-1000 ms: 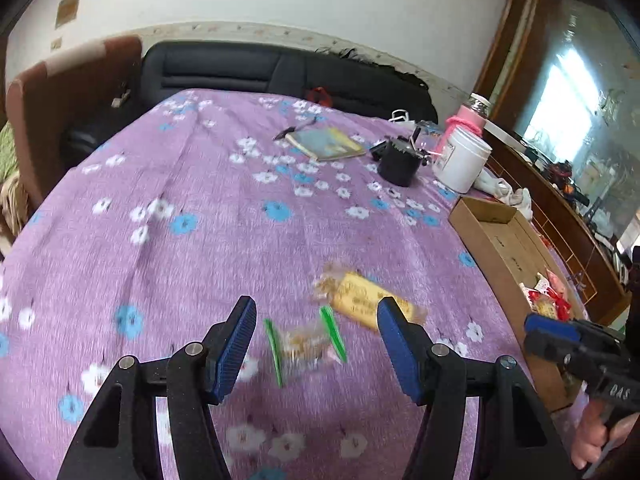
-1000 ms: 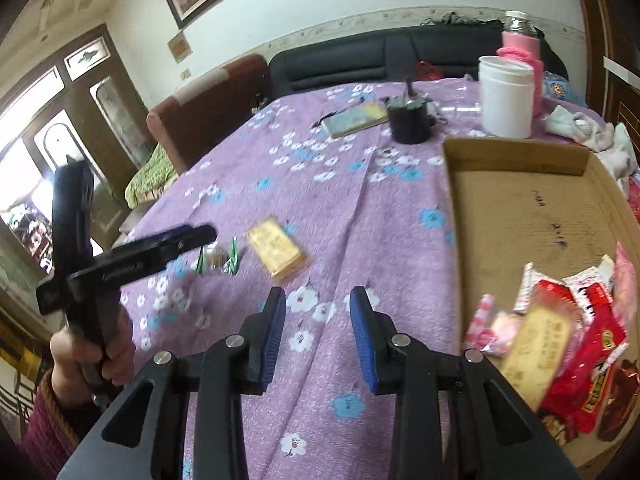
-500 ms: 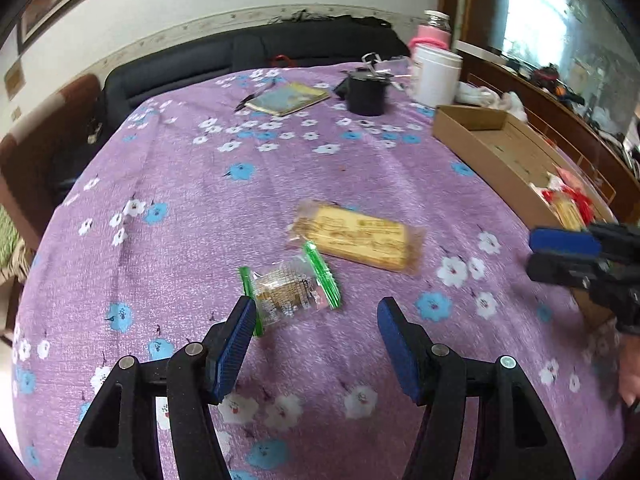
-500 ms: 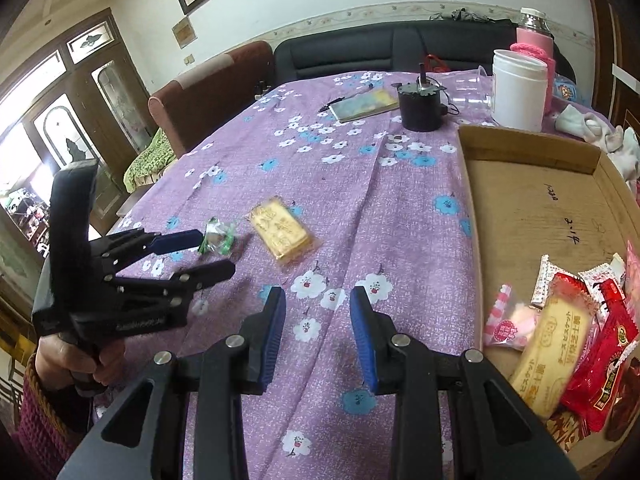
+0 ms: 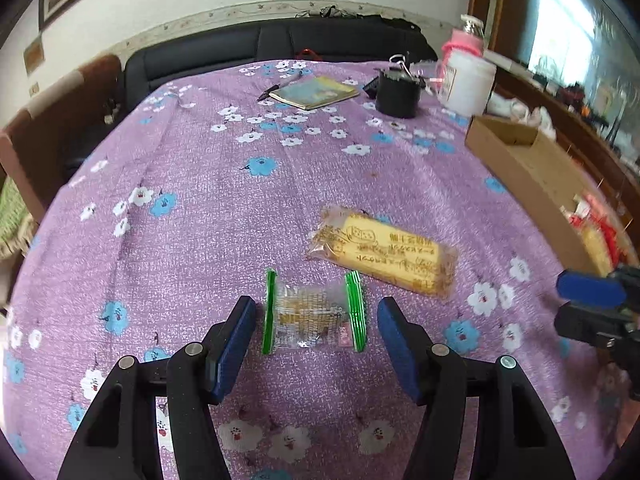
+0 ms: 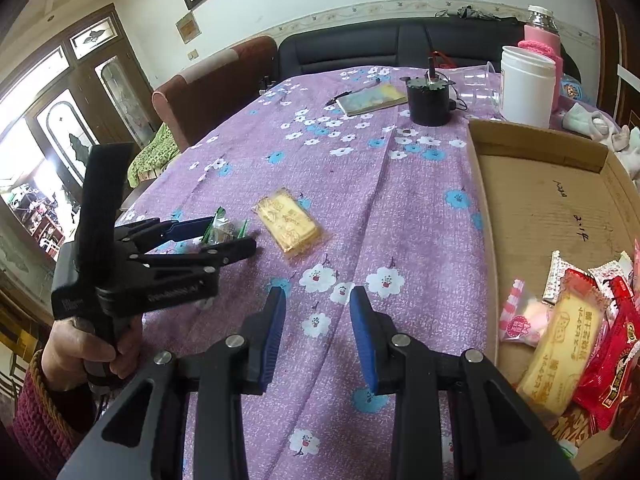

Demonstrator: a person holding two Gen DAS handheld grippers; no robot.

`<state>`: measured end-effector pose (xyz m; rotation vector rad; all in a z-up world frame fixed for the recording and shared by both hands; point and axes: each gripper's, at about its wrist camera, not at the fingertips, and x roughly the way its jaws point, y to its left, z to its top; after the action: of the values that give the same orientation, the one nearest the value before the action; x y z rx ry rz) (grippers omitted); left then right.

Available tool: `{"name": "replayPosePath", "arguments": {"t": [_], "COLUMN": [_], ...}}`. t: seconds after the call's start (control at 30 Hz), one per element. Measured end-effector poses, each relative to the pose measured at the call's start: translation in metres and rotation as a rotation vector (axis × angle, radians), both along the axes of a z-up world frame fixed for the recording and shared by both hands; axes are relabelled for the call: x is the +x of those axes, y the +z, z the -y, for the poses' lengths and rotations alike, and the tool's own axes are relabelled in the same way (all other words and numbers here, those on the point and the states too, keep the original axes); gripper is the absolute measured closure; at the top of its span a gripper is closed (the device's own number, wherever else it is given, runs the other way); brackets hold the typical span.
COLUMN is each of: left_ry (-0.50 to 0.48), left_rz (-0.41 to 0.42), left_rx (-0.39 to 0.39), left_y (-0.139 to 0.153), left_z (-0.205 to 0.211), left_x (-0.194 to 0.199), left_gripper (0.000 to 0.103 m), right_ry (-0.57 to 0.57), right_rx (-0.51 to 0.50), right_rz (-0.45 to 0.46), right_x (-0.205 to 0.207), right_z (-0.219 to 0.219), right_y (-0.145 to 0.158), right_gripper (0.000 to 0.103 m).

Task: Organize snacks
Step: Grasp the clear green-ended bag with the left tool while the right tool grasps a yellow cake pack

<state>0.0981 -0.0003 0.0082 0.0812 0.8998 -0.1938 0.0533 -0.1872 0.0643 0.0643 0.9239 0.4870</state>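
The cardboard box [image 6: 536,200] held a yellow biscuit pack [image 6: 560,344] and red snack packets [image 6: 612,344]. The green-edged snack packet [image 5: 314,314] lay on the purple tablecloth [image 5: 224,208] between the left gripper [image 5: 316,326]'s parted jaws, untouched. The right gripper [image 6: 318,318] hovered, jaws narrowly apart, empty.

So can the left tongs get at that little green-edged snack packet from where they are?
Probably yes. The left tongs stand open with the green-edged packet lying between the blue pads, one pad off each green end. Nothing lies across it; the yellow biscuit pack sits just beyond, apart from it.
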Motion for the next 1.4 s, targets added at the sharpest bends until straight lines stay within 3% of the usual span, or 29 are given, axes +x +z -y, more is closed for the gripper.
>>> {"name": "replayPosePath", "arguments": {"t": [0.07, 0.13, 0.53, 0.87, 1.3, 1.4], "left_ry": [0.01, 0.018, 0.029, 0.048, 0.183, 0.2], "left_rz": [0.006, 0.008, 0.015, 0.011, 0.013, 0.017], "left_rx": [0.007, 0.003, 0.011, -0.021, -0.132, -0.147], "left_y": [0.0, 0.0, 0.001, 0.003, 0.011, 0.013], "left_z": [-0.001, -0.003, -0.003, -0.013, -0.057, -0.062], "left_x": [0.0, -0.001, -0.003, -0.002, 0.004, 0.004], "left_gripper": [0.051, 0.052, 0.054, 0.054, 0.054, 0.054], "right_ry": [0.0, 0.0, -0.008, -0.028, 0.043, 0.084], "right_rx": [-0.003, -0.004, -0.028, -0.036, -0.135, -0.208], "right_rz": [-0.001, -0.003, -0.008, -0.072, -0.079, -0.064], "right_x": [0.0, 0.001, 0.003, 0.025, 0.087, 0.091], "right_z": [-0.001, -0.001, -0.005, -0.018, -0.079, -0.094], "right_y": [-0.001, -0.002, -0.008, -0.009, -0.019, -0.028], "right_gripper": [0.071, 0.071, 0.071, 0.071, 0.06, 0.051]}}
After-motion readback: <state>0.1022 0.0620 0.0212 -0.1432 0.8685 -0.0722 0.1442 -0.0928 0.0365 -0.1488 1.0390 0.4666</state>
